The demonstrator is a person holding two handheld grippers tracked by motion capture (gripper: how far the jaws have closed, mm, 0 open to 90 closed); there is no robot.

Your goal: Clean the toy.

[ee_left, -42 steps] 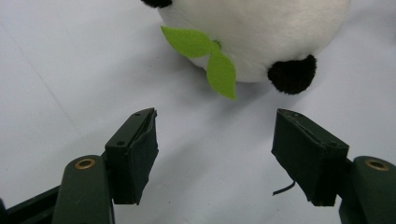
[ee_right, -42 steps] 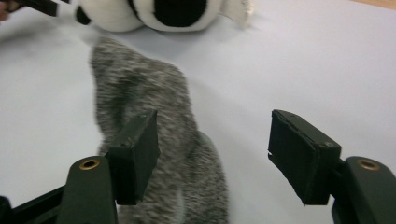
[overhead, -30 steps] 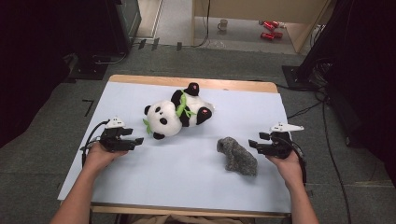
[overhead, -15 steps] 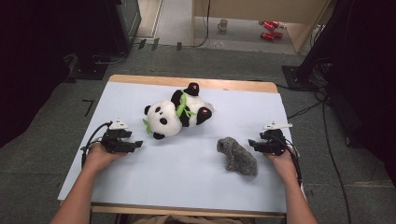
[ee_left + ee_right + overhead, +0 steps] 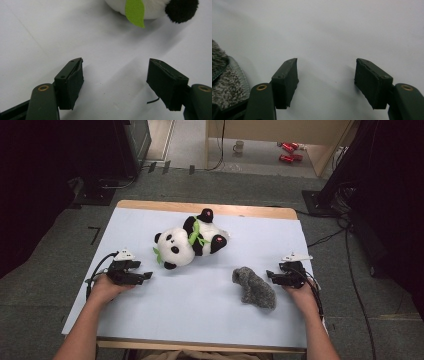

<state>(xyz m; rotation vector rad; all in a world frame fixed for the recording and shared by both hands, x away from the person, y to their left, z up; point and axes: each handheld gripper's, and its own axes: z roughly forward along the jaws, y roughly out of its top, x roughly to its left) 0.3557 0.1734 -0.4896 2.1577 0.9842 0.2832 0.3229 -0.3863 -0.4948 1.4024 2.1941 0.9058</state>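
Left gripper (image 5: 145, 277): I hold it at lower left of the high view, level, pointing right; jaws have just been opening, wide apart, nothing between them.
Right gripper (image 5: 270, 276): at lower right, pointing left; jaws have just been opening, wide, empty.
Forearms: both rising from the bottom edge.

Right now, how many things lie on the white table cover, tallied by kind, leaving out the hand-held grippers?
Plush panda, black and white with green leaves: 1
Grey fuzzy cloth item: 1
Total: 2
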